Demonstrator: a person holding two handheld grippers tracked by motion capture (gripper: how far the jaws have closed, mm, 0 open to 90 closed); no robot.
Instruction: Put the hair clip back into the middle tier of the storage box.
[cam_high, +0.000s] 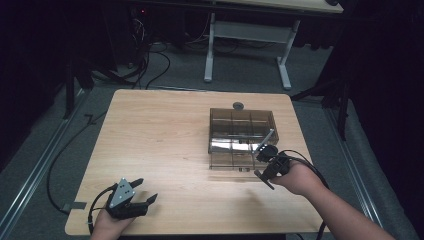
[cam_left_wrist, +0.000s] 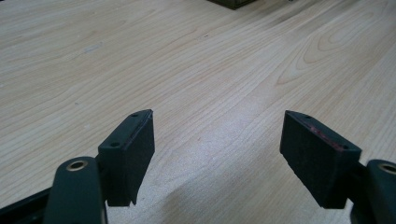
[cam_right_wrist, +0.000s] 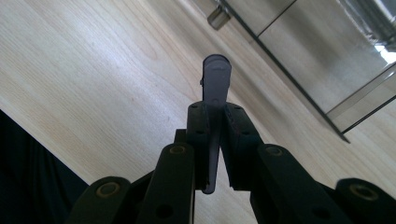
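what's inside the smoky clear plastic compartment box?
The smoky clear plastic compartment box shows dividers and glare; I can make out no contents for sure. The right gripper and its thin grey flat strip cover the box's near right corner.

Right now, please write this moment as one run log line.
right hand-held gripper: shut on thin grey strip | left hand-held gripper: open, nothing between | compartment box: on table
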